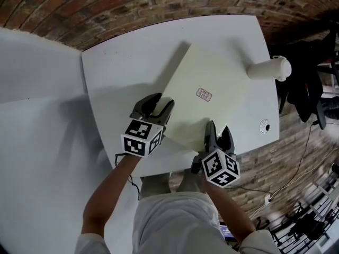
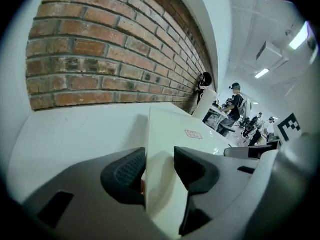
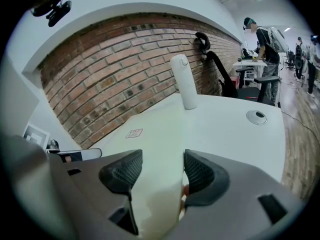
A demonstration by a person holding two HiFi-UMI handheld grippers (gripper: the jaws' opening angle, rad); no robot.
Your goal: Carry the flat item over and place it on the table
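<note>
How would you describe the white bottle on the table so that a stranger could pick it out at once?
Find the white table against the brick wall. Near its right edge, beside a corner of the cream flat panel, stands the white bottle. It is the only upright cylinder there; the panel is flat and the small round disc sits low in the tabletop.
</note>
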